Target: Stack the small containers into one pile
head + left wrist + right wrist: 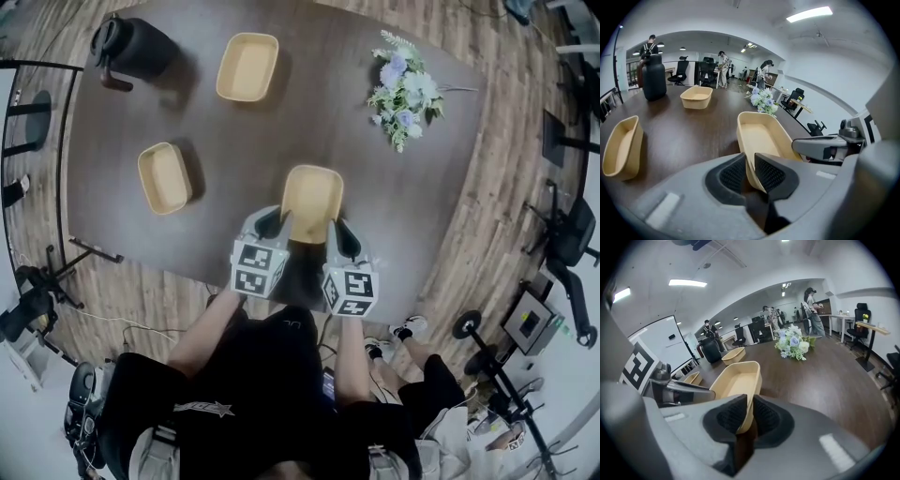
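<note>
At the near edge of the table [309, 122], right in front of me, sits the near container [312, 199], a tan oblong tub, open side up, long axis pointing away from me. I've got it at its near end w/ both tongs. Left tongs [751, 171] are pinched on the tub's near-left wall, one pad inside, one pad outside, rim sticking up btwn them. Right tongs [751, 416] are clamped the same way on the near-right wall, thin tan wall squeezed btwn the ribbed black pads. The two tongs are side by side, marker cubes twd me, tub's near end btwn them. Can't tell if the tub's bottom is off the tabletop or not.

Second container [165, 176], same color and shape, lies well apart to the left, approx. mid-table, upright and empty. Third container [247, 66] is at the far side, also upright, empty, apart from the other two. So 3 tubs, none nested yet.

Black jug [131, 45] w/ handle stands in the far-left corner, near the third tub. Flower bunch [403, 89], white and lilac w/ green leaves, lies on the far-right part of the table. Wood-plank floor [469, 234] all round.
</note>
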`<control>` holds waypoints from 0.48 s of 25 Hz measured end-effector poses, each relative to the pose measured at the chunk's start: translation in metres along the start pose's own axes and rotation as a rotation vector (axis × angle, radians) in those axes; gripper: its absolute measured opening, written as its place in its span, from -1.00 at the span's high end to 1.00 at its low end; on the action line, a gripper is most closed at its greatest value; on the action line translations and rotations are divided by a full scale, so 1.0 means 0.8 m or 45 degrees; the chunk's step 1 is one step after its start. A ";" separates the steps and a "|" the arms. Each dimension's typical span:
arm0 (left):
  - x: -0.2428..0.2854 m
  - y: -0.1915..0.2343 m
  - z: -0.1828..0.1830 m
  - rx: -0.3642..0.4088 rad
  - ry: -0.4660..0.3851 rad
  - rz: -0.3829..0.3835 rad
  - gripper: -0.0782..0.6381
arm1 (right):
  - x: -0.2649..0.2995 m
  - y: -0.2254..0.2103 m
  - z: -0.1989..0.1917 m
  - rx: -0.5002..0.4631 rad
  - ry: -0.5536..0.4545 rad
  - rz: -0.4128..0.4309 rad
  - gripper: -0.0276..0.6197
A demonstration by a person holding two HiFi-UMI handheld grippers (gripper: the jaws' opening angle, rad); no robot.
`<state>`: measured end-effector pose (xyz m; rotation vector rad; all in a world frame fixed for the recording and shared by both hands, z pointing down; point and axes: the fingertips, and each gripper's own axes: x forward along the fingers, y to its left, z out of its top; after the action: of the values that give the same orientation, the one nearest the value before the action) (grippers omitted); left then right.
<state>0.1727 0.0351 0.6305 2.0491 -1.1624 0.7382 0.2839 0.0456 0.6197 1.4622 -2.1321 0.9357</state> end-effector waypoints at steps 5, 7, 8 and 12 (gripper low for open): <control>-0.030 0.005 0.022 -0.003 -0.082 0.048 0.60 | -0.012 0.021 0.029 -0.033 -0.069 0.036 0.79; -0.046 0.012 0.028 -0.004 -0.116 0.077 0.60 | -0.016 0.036 0.039 -0.051 -0.093 0.056 0.79; -0.055 0.016 0.031 -0.004 -0.133 0.094 0.60 | -0.018 0.045 0.045 -0.060 -0.105 0.068 0.79; -0.095 0.036 0.043 -0.022 -0.200 0.156 0.61 | -0.022 0.083 0.064 -0.099 -0.144 0.120 0.80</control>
<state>0.1188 0.0366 0.5611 2.0658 -1.3881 0.6312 0.2321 0.0362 0.5524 1.4183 -2.3099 0.8103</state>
